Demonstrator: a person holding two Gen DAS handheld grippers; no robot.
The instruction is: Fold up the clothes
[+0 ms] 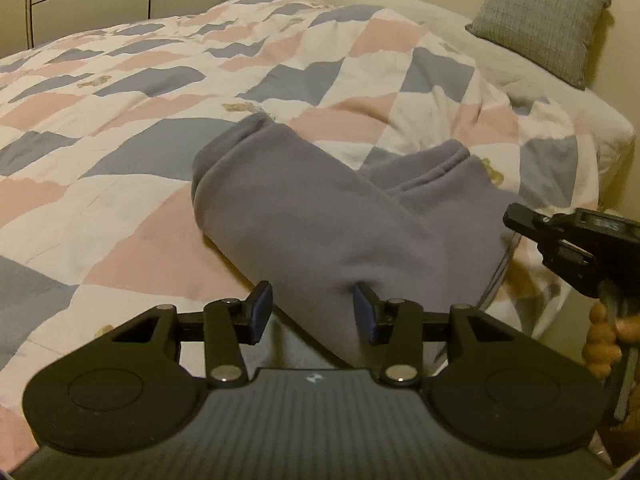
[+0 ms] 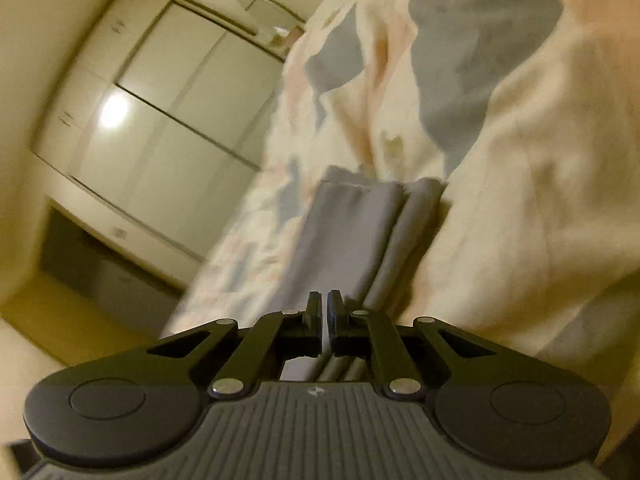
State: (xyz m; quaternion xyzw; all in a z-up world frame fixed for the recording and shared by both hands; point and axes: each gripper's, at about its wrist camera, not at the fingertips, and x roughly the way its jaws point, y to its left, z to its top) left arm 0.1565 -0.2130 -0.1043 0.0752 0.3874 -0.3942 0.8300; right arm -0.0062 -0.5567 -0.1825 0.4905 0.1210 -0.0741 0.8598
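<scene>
On the bed [image 1: 500, 60], a gray-purple garment [image 1: 320, 216] lies on top of a quilt [image 1: 160, 92] with pink, blue and white patches. It looks like soft pants folded over, with two cuffed ends pointing away toward the far side of the bed. Its long way runs from the near edge of the bed up and away, with one cuffed part going up to the left and the other up to the right, so they make a V. The left hand-held gripper [image 1: 314, 314] has its two fingers spread wide apart, with the near end of the garment between them; it is not squeezing anything. The left view also shows a gray pillow [image 1: 540, 20] at the far right and the right hand-held gripper [image 1: 520, 218] coming in from the right side, held in a hand [image 1: 604, 336]. The right view is tipped sideways and blurry. It shows the garment [image 2: 352, 232] as a long strip going straight away, with folded layers side by side, and tall pale closet doors [image 2: 160, 120] that the left view only shows at its top edge. The right hand-held gripper [image 2: 324, 316] has its fingers almost touching, and a thin bit of the garment seems to be pinched between them. A small logo sits on each gripper body, too small to read.
</scene>
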